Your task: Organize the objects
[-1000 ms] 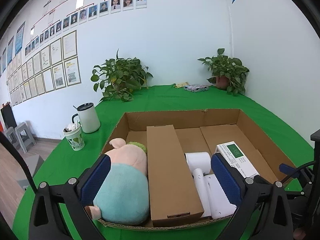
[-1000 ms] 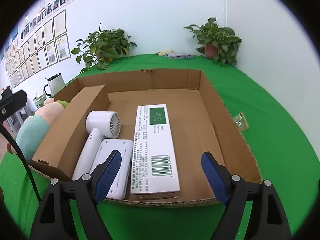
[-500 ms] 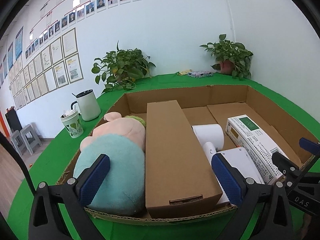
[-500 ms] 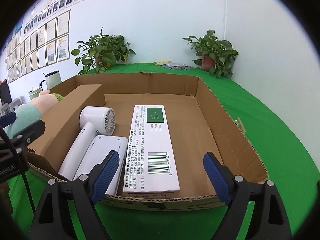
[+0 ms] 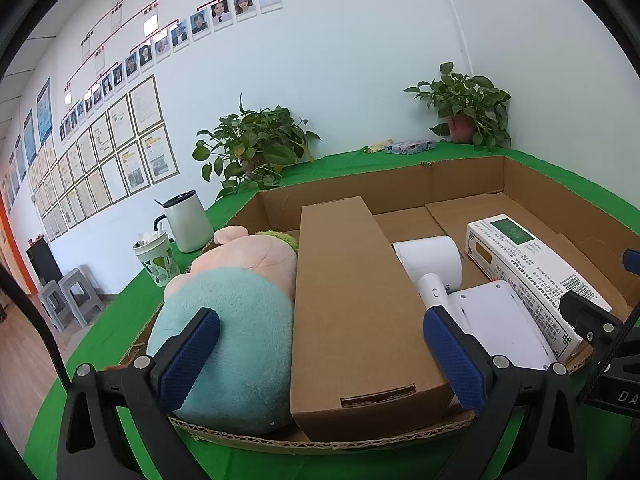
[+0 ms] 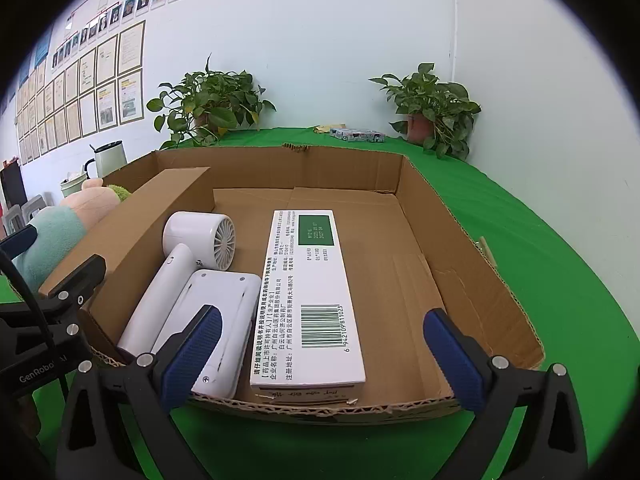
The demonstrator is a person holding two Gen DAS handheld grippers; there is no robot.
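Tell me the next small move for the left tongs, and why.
Probably ease the left tongs forward and down over the long brown box. They are open and empty, the box lies centred between the pads, and it sits wedged between the plush toy and the hair dryer.

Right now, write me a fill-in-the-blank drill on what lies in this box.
1. The plush toy lies at the ___ end of the cardboard tray.
2. The hair dryer lies between the long brown carton and the ___ medicine box.
3. Both the left gripper and the right gripper are ___.

Missing words: left; white; open
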